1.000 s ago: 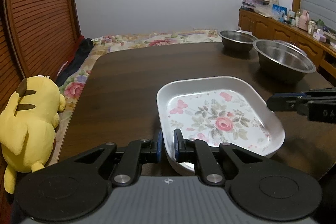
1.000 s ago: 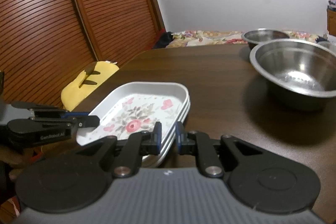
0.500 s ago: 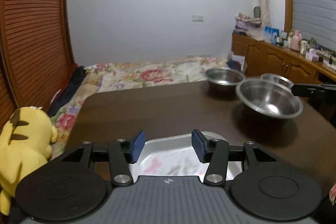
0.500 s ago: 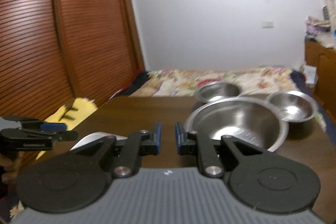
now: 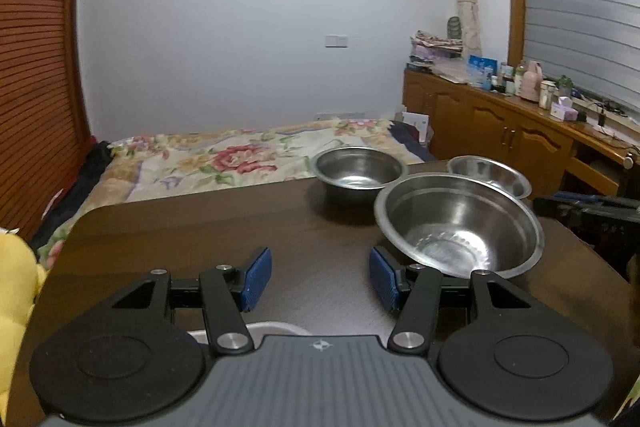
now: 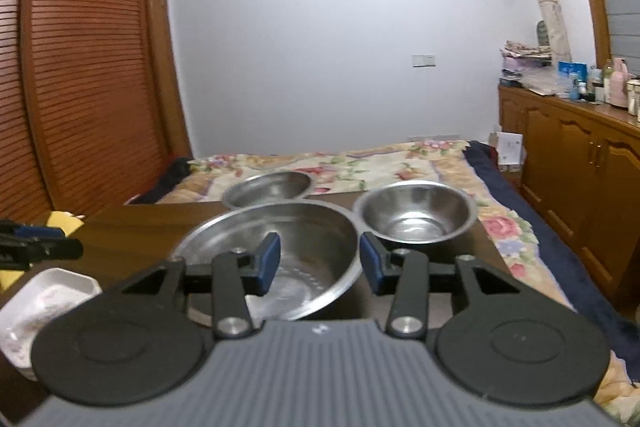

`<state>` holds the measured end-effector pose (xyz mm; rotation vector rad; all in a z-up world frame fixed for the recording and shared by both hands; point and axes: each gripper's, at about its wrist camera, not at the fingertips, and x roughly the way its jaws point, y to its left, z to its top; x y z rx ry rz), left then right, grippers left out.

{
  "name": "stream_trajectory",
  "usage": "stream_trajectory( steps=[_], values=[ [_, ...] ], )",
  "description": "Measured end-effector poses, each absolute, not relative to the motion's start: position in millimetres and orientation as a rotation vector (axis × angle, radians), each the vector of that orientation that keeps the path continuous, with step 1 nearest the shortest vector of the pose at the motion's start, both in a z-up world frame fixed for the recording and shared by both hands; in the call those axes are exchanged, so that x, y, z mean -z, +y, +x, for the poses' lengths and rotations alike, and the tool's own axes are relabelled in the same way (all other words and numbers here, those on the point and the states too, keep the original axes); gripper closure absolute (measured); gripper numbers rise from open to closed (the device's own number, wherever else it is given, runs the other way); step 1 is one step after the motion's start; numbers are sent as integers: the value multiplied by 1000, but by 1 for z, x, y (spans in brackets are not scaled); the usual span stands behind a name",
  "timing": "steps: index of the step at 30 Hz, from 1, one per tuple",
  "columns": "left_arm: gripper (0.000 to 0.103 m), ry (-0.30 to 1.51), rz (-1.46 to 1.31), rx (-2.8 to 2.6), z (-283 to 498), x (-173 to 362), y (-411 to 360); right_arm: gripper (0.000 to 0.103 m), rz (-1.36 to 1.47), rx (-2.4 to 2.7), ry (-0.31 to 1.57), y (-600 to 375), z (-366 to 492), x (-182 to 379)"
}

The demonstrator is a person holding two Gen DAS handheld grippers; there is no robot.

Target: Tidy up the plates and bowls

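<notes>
**A:** Where are we? Our left gripper [image 5: 320, 279] and right gripper [image 6: 318, 263] have just been opening, nothing between either's blue pads.

**B:** The white floral rectangular plates [image 6: 44, 301] are stacked behind-left. Three loose steel bowls remain ahead: the big steel bowl [image 6: 276, 259] and two smaller ones still need nesting, we reckon.

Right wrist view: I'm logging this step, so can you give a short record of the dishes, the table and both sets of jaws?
large steel bowl: on the table, nearest, partly behind the right gripper
smaller steel bowls: two, behind it, one left, one right
floral plate: lower left, near table edge
right jaws: open, just been opening, pressing on nothing
left gripper: jaws open, nothing between them
</notes>
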<state>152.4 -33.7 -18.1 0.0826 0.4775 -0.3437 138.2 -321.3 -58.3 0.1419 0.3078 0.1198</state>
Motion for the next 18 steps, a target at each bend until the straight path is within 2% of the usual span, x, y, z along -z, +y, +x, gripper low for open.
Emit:
stream_trajectory(
  steps=[18],
  values=[
    [46,538,66,436,186,36,-83,58,237,-116,356,-335,158,85]
  ],
)
